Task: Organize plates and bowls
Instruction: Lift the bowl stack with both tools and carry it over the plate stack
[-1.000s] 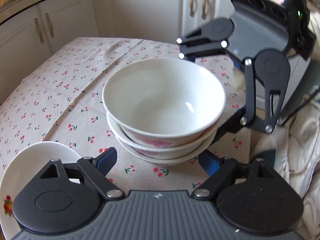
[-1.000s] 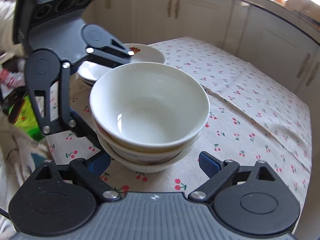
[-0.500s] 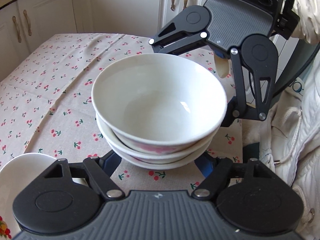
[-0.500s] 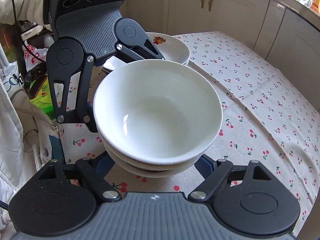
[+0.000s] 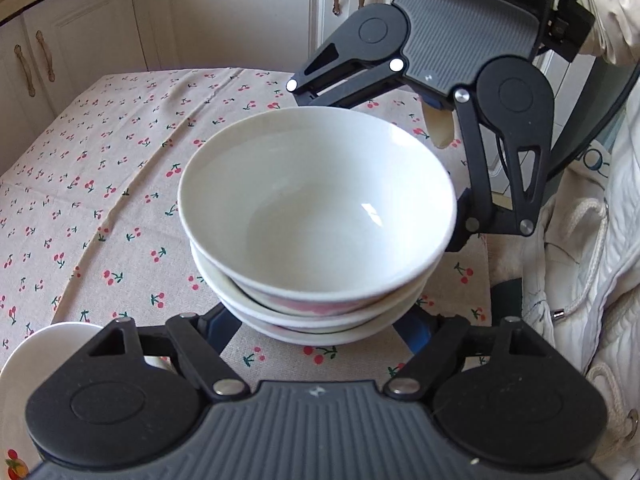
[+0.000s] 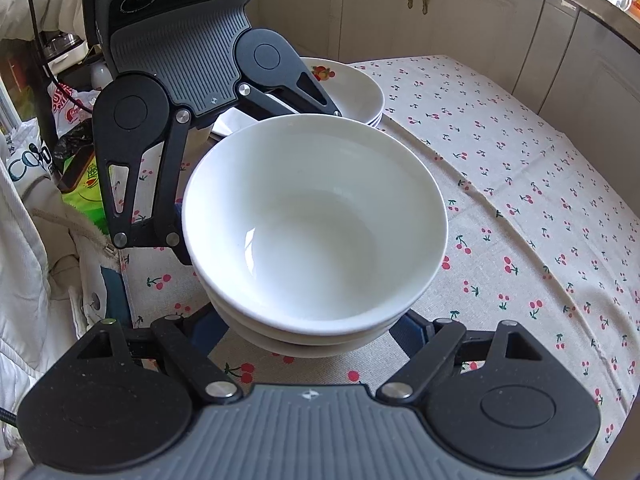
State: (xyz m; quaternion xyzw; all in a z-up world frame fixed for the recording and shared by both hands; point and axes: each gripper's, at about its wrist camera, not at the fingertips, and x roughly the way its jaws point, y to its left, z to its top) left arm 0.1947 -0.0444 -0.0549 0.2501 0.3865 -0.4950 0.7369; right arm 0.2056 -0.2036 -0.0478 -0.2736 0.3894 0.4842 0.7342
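A stack of three white bowls stands on the cherry-print tablecloth, between both grippers, which face each other. My left gripper has its blue fingers on either side of the lowest bowl. Its jaws are opening with the stack's base between them, and the tips are hidden under the rims. My right gripper comes from the opposite side, its blue fingers closed against the lowest bowl. Each gripper shows in the other's view: left gripper, right gripper.
A pile of white plates with a fruit print sits behind the bowls near the table's edge. It shows again as a plate at lower left. White cabinets ring the table. A person's white jacket and a green bag lie beside it.
Both pairs of blue fingers have drawn in from clear of the stack to its base. The bowls now fill more of each view.
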